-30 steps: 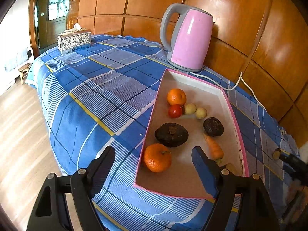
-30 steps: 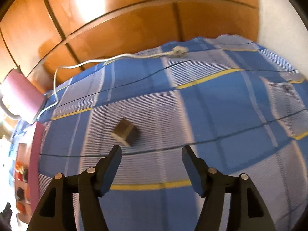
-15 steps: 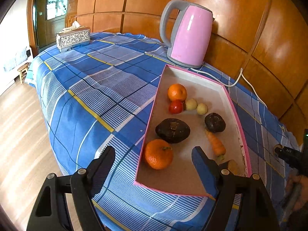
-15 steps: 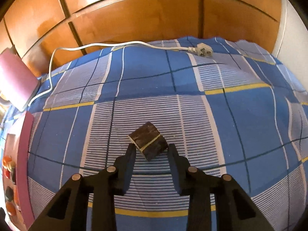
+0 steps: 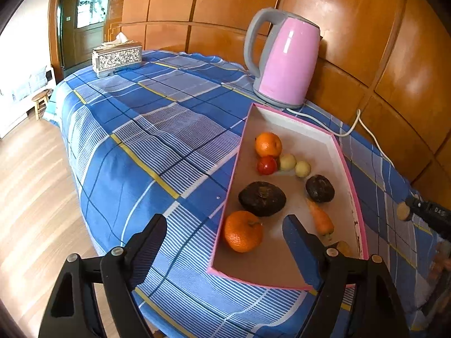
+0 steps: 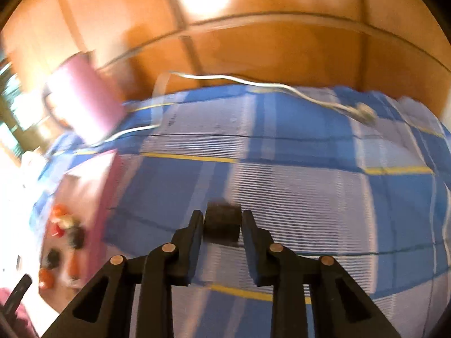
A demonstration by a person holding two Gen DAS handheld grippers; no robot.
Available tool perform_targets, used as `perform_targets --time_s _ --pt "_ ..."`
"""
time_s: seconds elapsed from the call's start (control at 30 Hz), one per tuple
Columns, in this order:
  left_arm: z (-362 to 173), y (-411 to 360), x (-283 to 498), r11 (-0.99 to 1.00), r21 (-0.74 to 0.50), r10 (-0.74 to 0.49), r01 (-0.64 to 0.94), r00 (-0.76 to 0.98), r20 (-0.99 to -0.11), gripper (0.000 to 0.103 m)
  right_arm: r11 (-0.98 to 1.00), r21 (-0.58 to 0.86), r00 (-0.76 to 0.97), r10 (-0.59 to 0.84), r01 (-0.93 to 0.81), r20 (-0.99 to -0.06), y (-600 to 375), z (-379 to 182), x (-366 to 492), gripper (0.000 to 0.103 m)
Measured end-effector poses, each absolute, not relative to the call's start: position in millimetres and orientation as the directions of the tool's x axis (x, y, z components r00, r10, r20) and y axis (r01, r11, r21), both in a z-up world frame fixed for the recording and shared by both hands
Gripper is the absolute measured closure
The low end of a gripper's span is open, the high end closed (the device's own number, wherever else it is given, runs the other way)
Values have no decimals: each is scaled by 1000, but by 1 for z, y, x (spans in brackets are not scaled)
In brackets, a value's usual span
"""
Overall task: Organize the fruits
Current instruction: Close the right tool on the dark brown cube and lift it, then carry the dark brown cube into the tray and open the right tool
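Note:
A pink-rimmed tray (image 5: 349,180) on the blue plaid cloth holds two oranges (image 5: 243,231), a red tomato (image 5: 266,165), two small pale fruits (image 5: 287,162), two dark fruits (image 5: 262,198) and a carrot (image 5: 321,219). My left gripper (image 5: 224,222) hovers over the tray's near left corner. Its jaws are opening and grip nothing. In the blurred right wrist view, my right gripper (image 6: 222,217) is closing, with its pads against a small dark block (image 6: 222,222) held above the cloth. The tray (image 6: 98,197) lies to its left.
A pink kettle (image 5: 284,64) stands behind the tray, against the wooden wall. Its white cord (image 5: 363,124) trails right to a plug (image 6: 363,112) on the cloth. A patterned tissue box (image 5: 117,59) sits at the far left corner. Wood floor lies beyond the table's left edge.
My right gripper closed around the dark block and swung with it toward the tray, rolling as it went. The left gripper stayed where it was.

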State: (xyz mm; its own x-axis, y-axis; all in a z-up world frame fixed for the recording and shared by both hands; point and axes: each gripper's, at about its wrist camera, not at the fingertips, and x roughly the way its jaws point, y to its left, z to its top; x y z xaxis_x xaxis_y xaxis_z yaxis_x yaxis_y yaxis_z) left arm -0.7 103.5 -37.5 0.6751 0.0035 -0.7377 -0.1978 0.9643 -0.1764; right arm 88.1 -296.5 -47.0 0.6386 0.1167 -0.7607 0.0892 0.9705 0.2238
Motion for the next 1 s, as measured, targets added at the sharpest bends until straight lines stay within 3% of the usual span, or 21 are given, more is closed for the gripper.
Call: perform_targets --time_s 0.3,1.0 --pt "-37 107 -2 963 -182 1 -200 676 -737 18 951 242 619 309 -193 -722 -201 -21 94 76" --pt "-35 113 -4 959 -165 35 -231 673 -739 10 853 272 468 480 -445 -742 -73 -27 98 76"
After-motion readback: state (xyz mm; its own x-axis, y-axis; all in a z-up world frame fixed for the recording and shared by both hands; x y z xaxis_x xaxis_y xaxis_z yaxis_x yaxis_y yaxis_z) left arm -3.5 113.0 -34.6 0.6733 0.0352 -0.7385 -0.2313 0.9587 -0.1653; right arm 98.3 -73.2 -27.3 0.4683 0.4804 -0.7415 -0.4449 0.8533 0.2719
